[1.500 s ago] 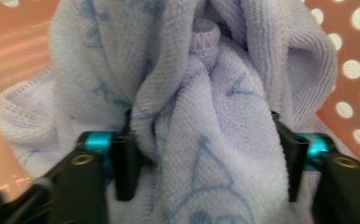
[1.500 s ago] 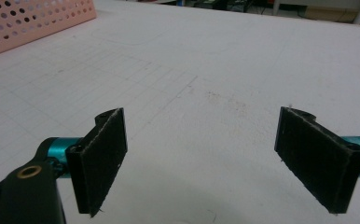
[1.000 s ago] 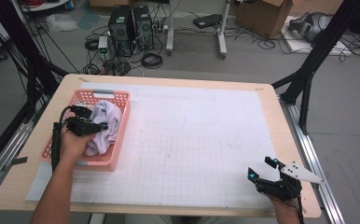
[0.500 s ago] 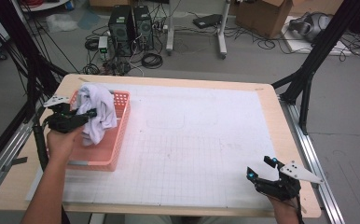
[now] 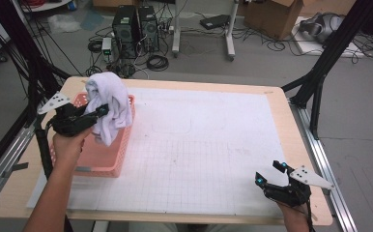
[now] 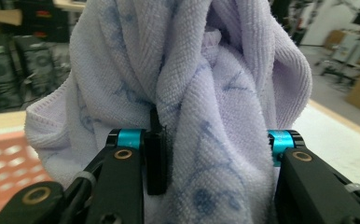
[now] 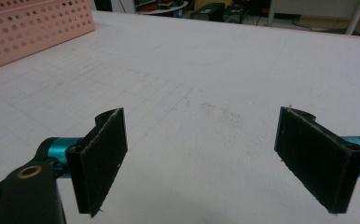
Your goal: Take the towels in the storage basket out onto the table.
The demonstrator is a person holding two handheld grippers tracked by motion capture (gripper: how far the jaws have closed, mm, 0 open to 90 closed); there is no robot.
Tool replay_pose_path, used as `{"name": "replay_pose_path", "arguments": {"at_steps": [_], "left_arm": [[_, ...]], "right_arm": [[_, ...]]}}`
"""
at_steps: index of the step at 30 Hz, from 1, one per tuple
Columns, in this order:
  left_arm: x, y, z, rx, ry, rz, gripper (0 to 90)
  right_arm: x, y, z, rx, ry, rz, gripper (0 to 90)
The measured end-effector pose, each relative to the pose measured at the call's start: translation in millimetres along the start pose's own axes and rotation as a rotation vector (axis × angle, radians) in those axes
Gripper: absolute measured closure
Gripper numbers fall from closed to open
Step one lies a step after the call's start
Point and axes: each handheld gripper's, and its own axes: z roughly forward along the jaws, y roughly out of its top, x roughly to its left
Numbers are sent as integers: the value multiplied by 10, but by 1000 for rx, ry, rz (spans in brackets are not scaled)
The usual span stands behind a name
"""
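Observation:
A pale lilac towel [image 5: 108,104] hangs bunched above the pink perforated basket [image 5: 105,162] at the table's left side. My left gripper [image 5: 100,112] is shut on it and holds it up clear of the basket floor. In the left gripper view the towel [image 6: 215,84] drapes over the left gripper [image 6: 215,158] and covers the right pad; the left pad [image 6: 157,154] presses into the cloth. My right gripper [image 5: 269,173] rests near the front right corner of the table, open. Nothing lies between the jaws of the right gripper [image 7: 211,158], just the white mat.
A white gridded mat [image 5: 199,145] covers most of the wooden table [image 5: 281,96]. The basket's side [image 7: 29,28] stands far off in the right gripper view. Computer cases [image 5: 136,24], cables and black frame legs [image 5: 320,72] stand on the floor beyond the table.
The left gripper has lifted the towel out of the basket, upward and a little toward the near side. The right gripper has stayed where it was.

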Motion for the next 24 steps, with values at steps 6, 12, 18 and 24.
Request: {"name": "replay_pose_path", "arguments": {"at_steps": [6,12,18,24], "left_arm": [[-270,46,146,-15,-83,43,604],[-505,-15,335,3,-151,75,603],[-753,-108,543,24,-226,104,601],[-986,-198,720,50,-296,123,600]], "right_arm": [[-4,1,-14,-3,-2,-2,156],[-8,2,-23,-3,-3,5,156],[-7,2,-16,-2,-1,-5,156],[-2,0,-18,1,2,-1,156]]}}
